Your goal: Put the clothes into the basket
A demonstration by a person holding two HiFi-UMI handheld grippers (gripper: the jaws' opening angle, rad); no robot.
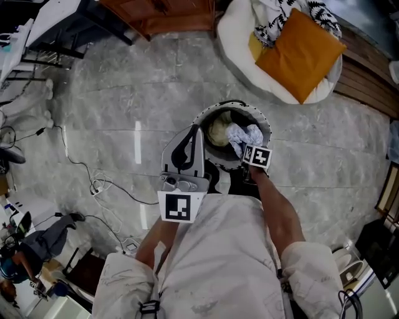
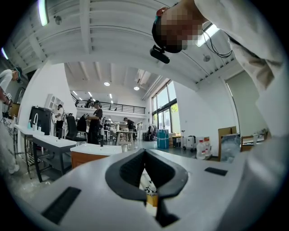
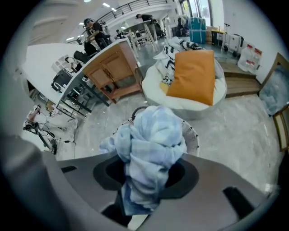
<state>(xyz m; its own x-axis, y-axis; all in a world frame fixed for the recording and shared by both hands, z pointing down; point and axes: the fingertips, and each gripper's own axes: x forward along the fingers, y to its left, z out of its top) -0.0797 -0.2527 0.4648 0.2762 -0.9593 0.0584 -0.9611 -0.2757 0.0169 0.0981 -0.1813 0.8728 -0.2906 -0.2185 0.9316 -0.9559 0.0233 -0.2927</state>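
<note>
A round basket (image 1: 265,128) with a white wire rim stands on the grey floor right in front of me. A cream garment (image 1: 218,132) lies inside it. My right gripper (image 1: 245,149) points steeply down over the basket and is shut on a bunched light blue checked cloth (image 1: 246,136). In the right gripper view that cloth (image 3: 151,149) bulges out between the jaws of the right gripper (image 3: 146,176), above the basket rim (image 3: 193,140). The left gripper (image 1: 197,132) is held level beside the basket's left rim. Its black jaws (image 2: 144,155) meet at the tip with nothing between them.
A white round cushion bed (image 1: 234,34) with an orange pillow (image 1: 300,53) and a patterned cloth lies beyond the basket. A wooden cabinet (image 1: 165,15) stands at the back. Cables (image 1: 93,184) trail across the floor at left, and wooden steps (image 1: 371,71) run along the right.
</note>
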